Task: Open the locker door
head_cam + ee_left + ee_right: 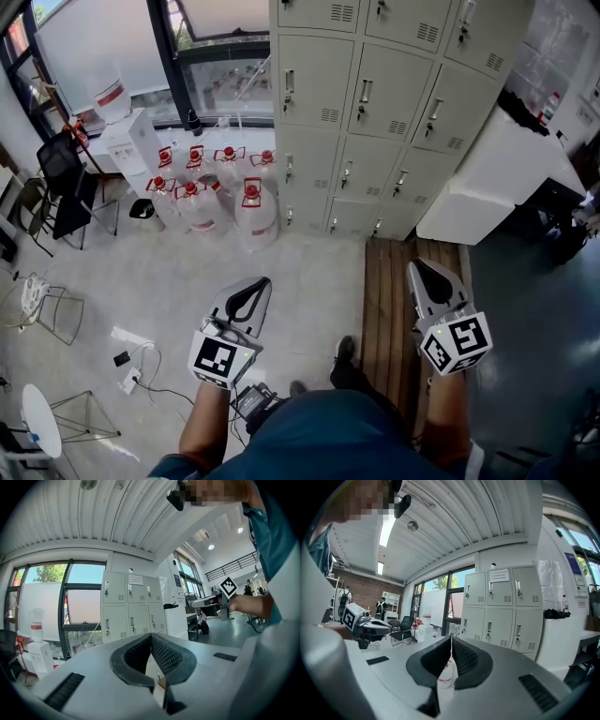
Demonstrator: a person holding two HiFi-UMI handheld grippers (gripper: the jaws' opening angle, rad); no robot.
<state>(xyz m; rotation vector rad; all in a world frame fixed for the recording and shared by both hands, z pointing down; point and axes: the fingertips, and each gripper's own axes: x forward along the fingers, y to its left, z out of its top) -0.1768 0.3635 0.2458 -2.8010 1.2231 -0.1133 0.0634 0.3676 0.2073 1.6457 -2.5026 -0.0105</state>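
A bank of pale grey lockers [375,103] stands against the far wall, every door closed, each with a small upright handle. The lockers [131,606] show ahead in the left gripper view, and the lockers [501,606] sit to the right of centre in the right gripper view. My left gripper [266,280] is held out over the floor, well short of them, its jaws shut with nothing between them. My right gripper [415,263] hovers over the wooden planks, also shut and empty. Both point level toward the lockers.
Several large water bottles with red caps [216,187] stand on the floor left of the lockers, beside a water dispenser [127,141]. A white cabinet [487,178] juts out at the right. Wooden planks [389,291] lie before the lockers. Chairs [66,178] and floor cables [131,370] are at the left.
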